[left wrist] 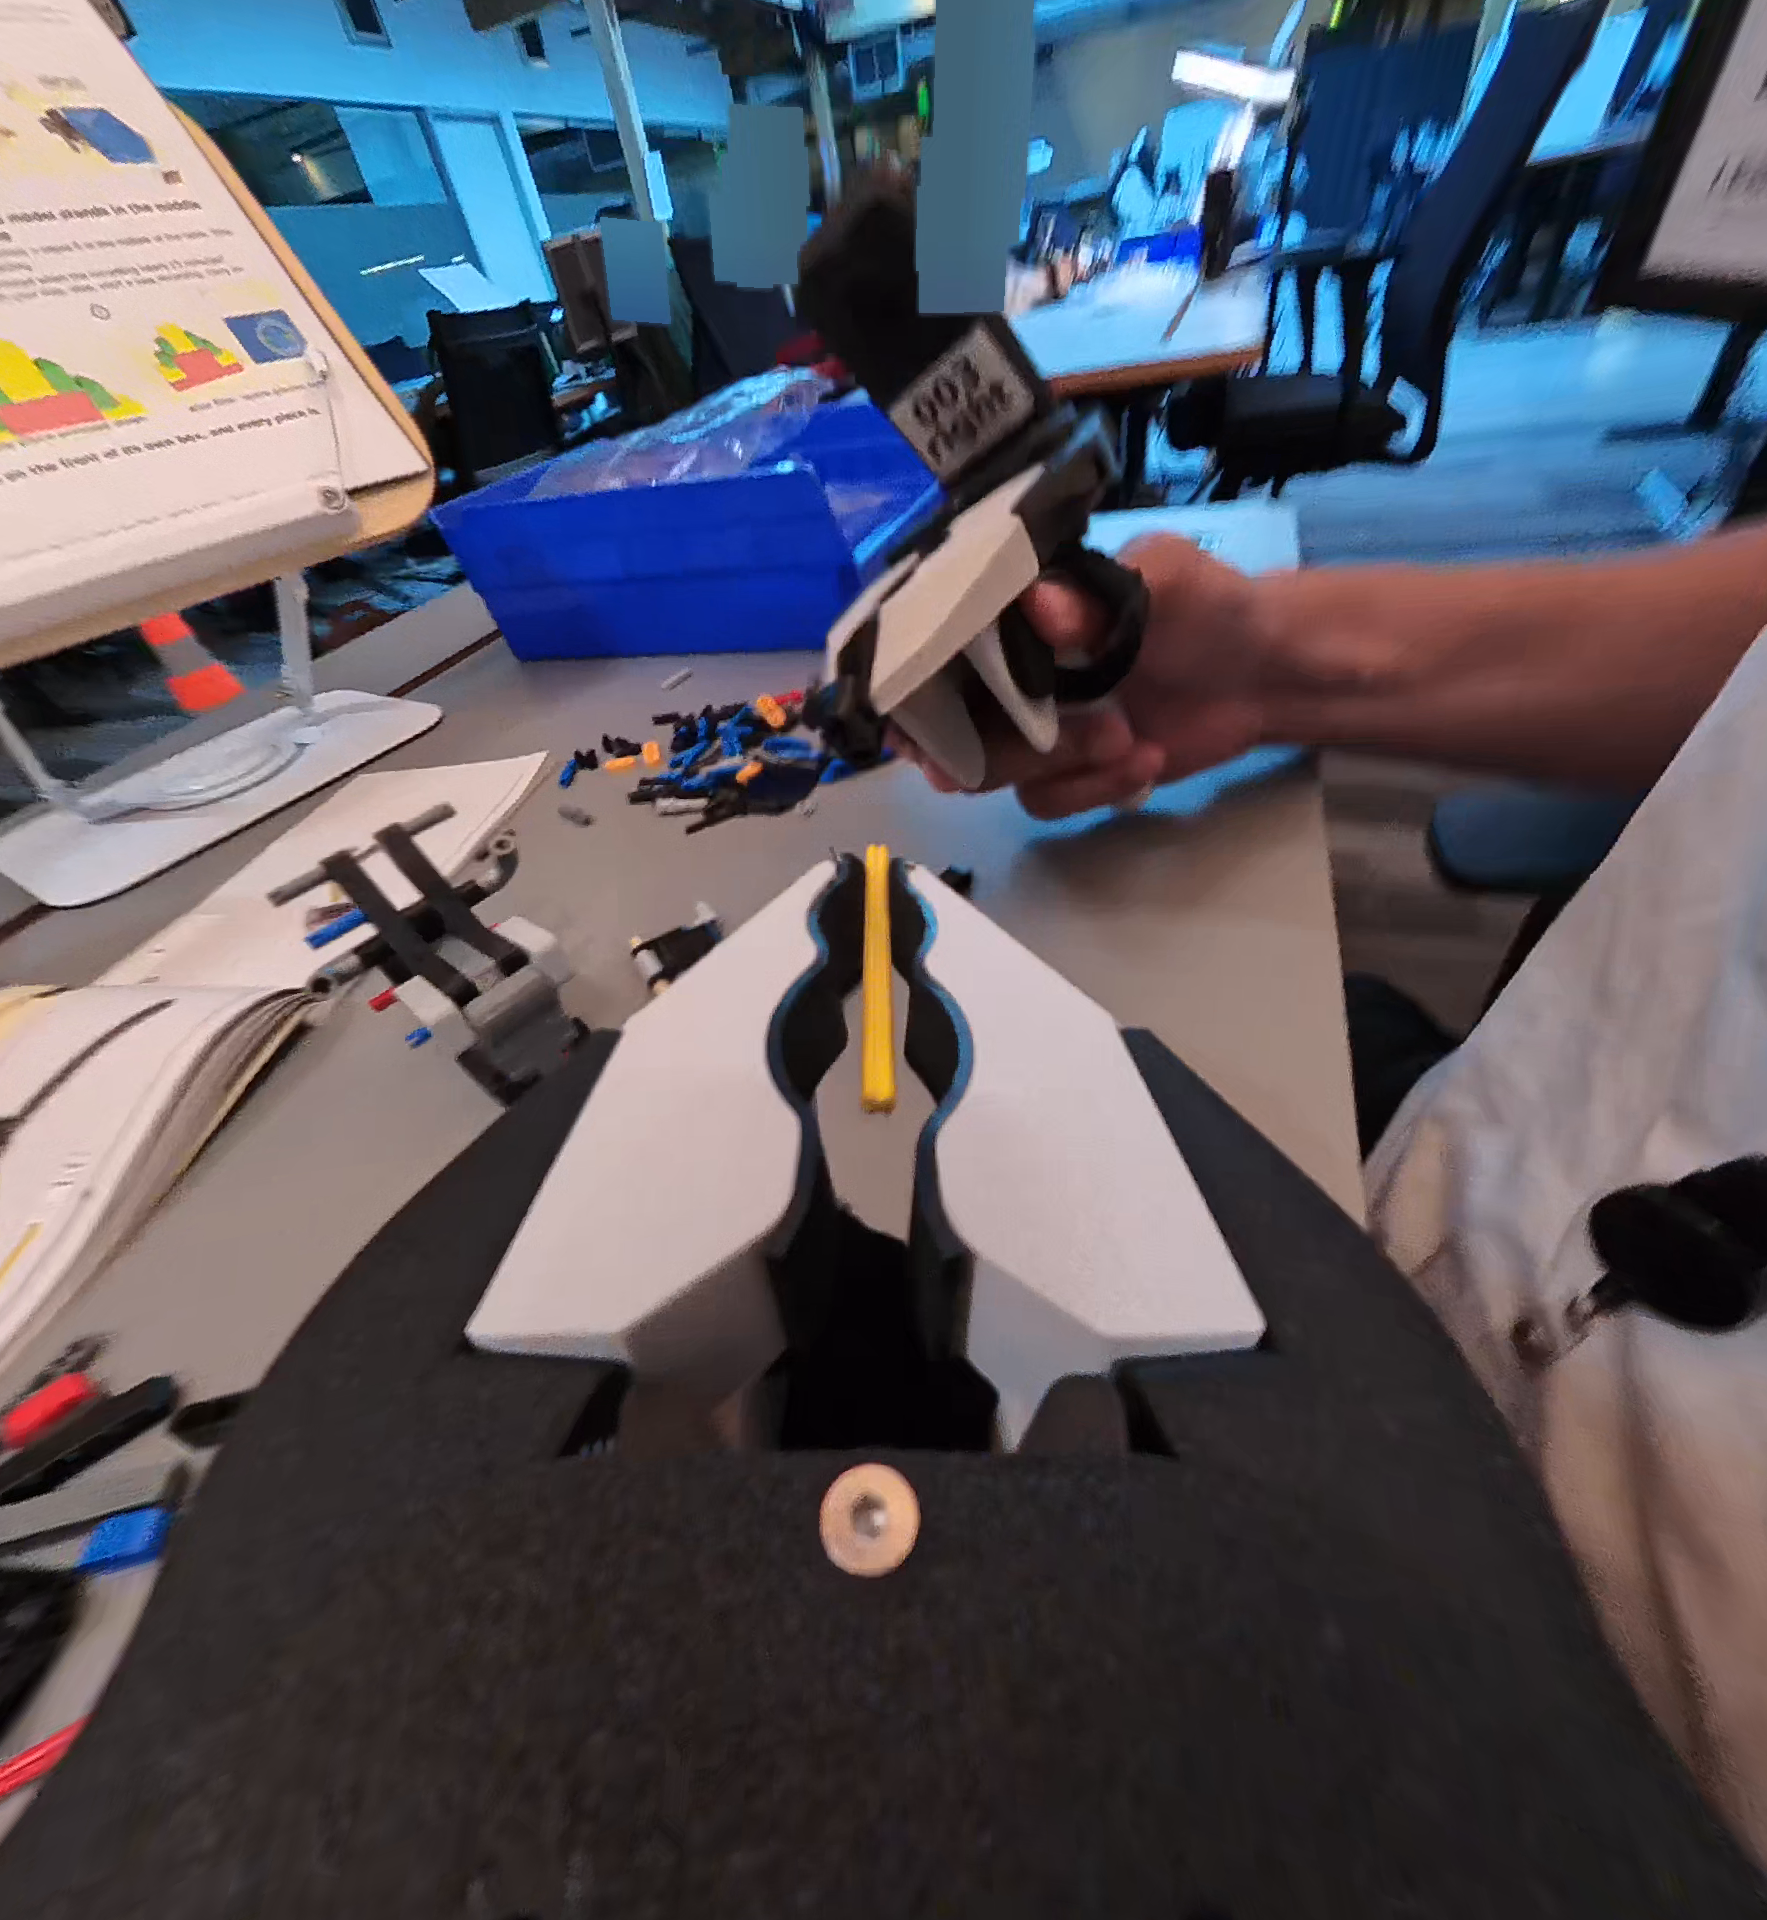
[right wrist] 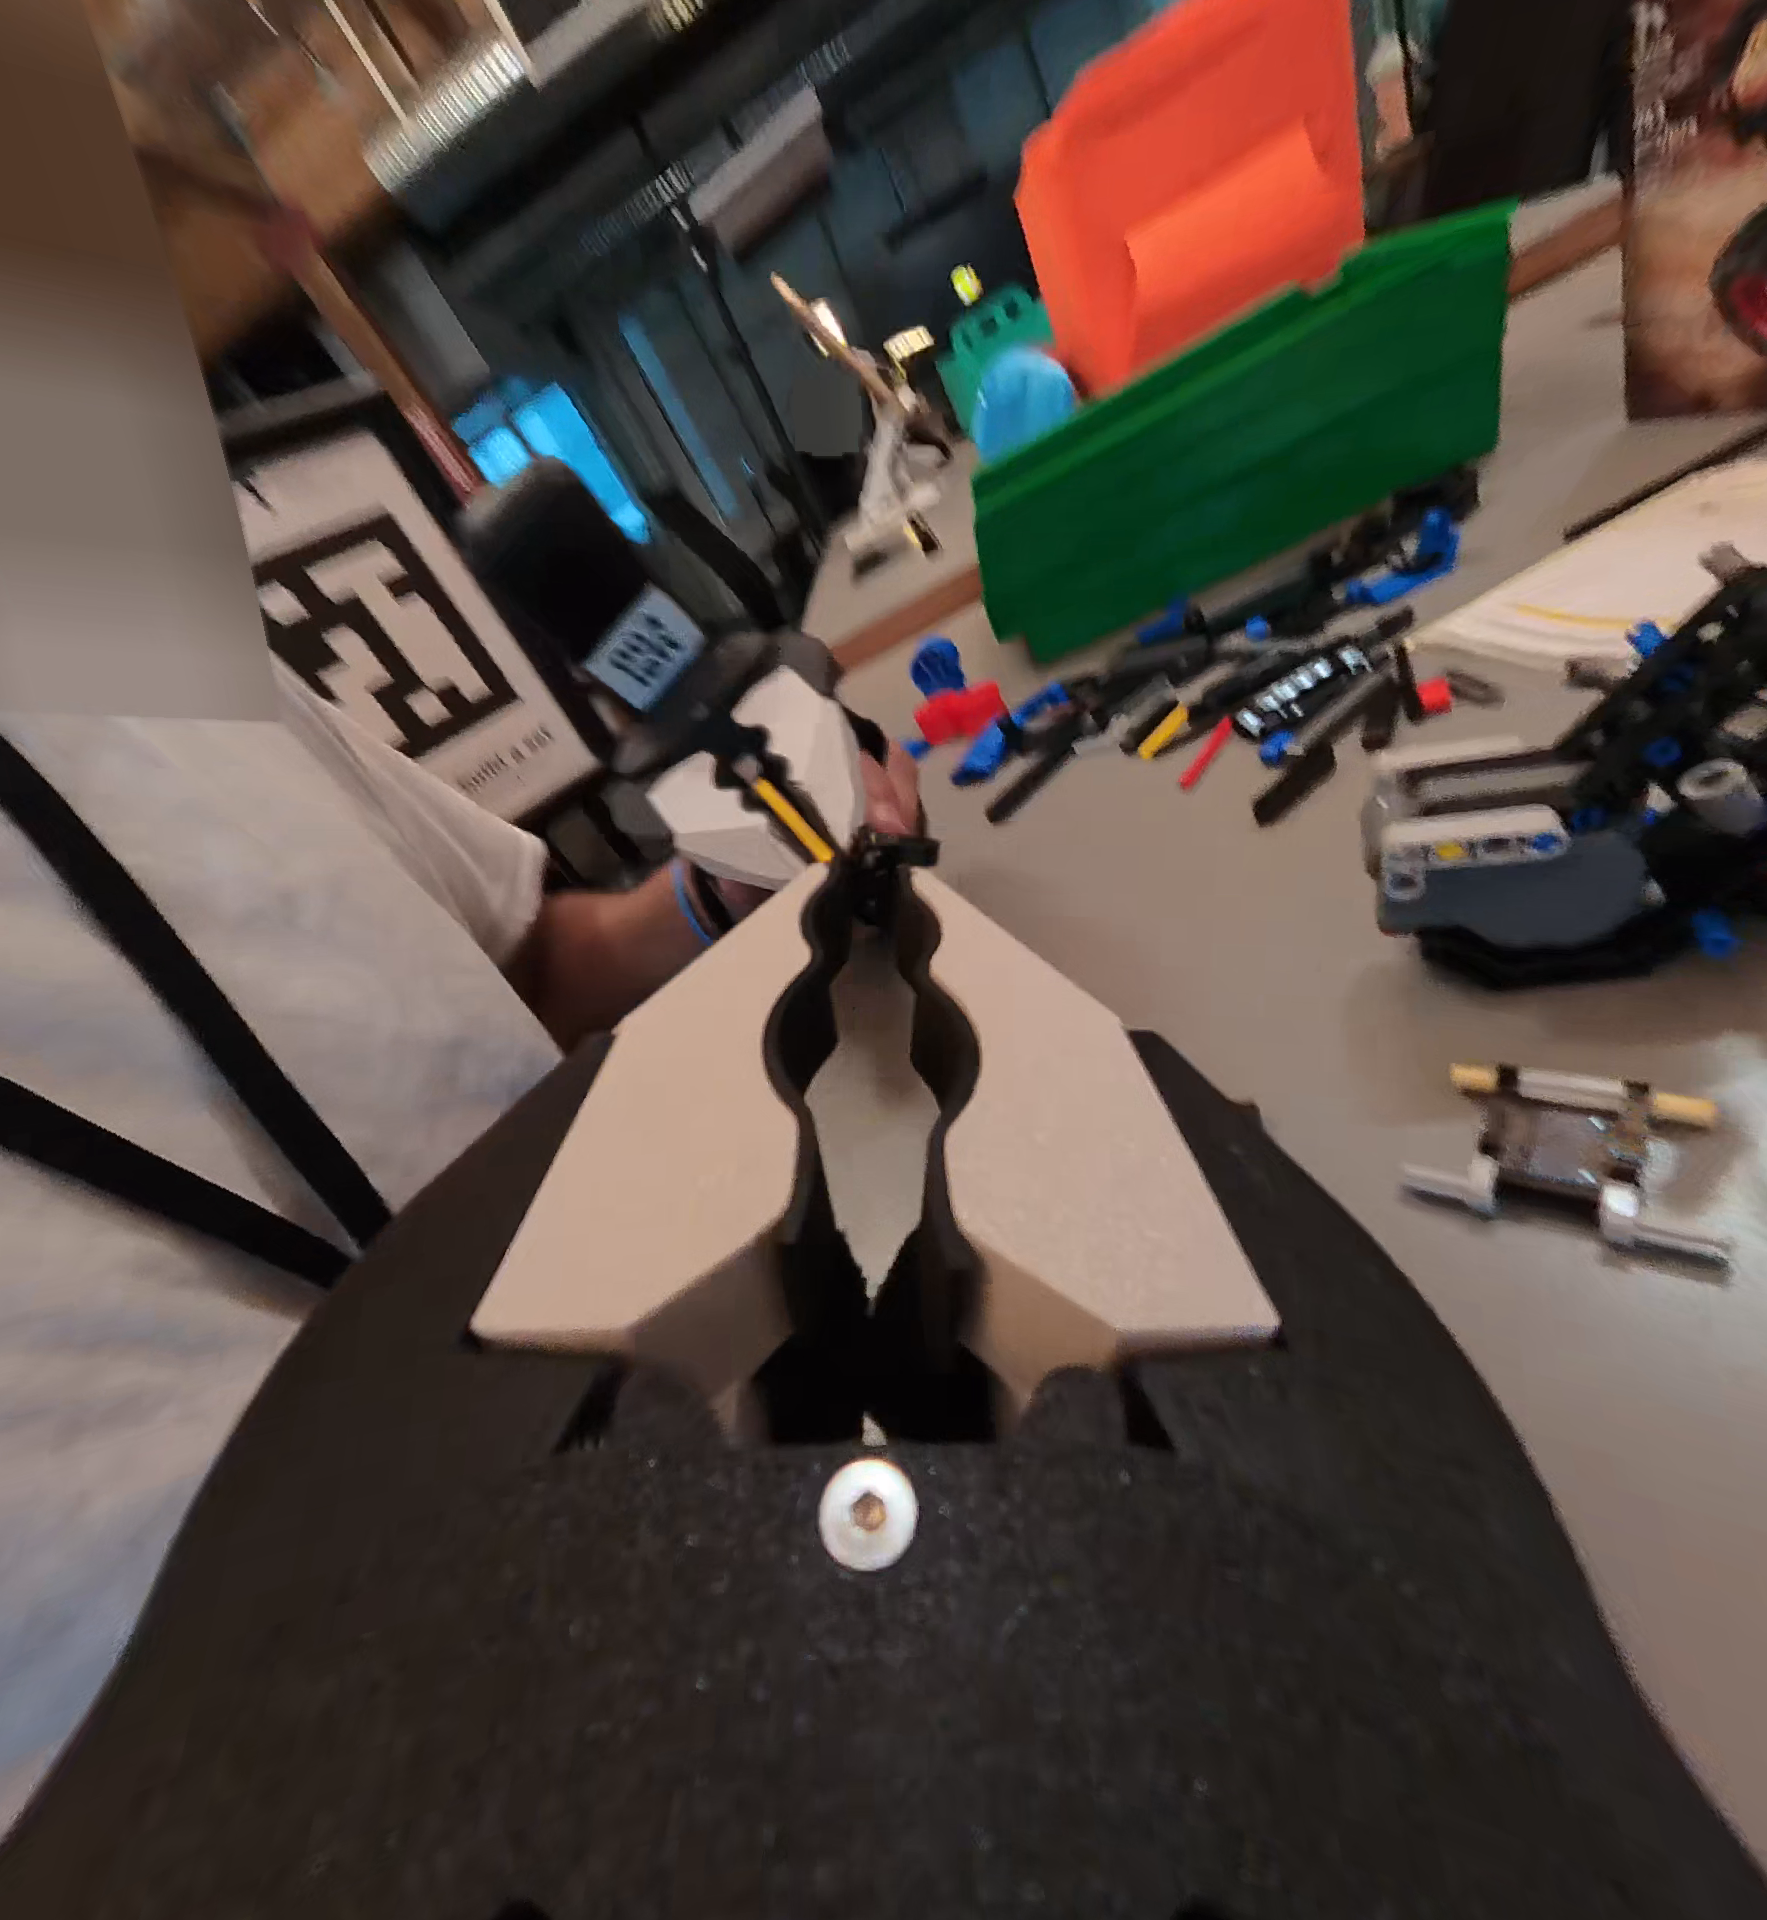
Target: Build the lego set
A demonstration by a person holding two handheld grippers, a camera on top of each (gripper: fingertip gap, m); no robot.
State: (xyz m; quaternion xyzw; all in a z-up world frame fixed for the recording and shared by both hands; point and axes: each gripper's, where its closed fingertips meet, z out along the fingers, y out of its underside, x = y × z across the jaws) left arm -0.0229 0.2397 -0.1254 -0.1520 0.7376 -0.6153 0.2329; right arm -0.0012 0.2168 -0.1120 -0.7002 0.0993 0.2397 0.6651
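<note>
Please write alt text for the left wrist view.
The left gripper clamps a thin yellow rod above a grey table. Beyond, a hand holds the right gripper over a pile of small pins.

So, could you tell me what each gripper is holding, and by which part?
Left gripper pinches a yellow axle at its far end. Right gripper grips a small black piece at its tips; which part is unclear.

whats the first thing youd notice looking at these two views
The yellow axle pinched lengthwise in the left gripper stands out first, bright against the grey fingers. Next, the right gripper clamps a small black piece at its tips. Beyond, a heap of loose pins lies before the blue bin.
</note>
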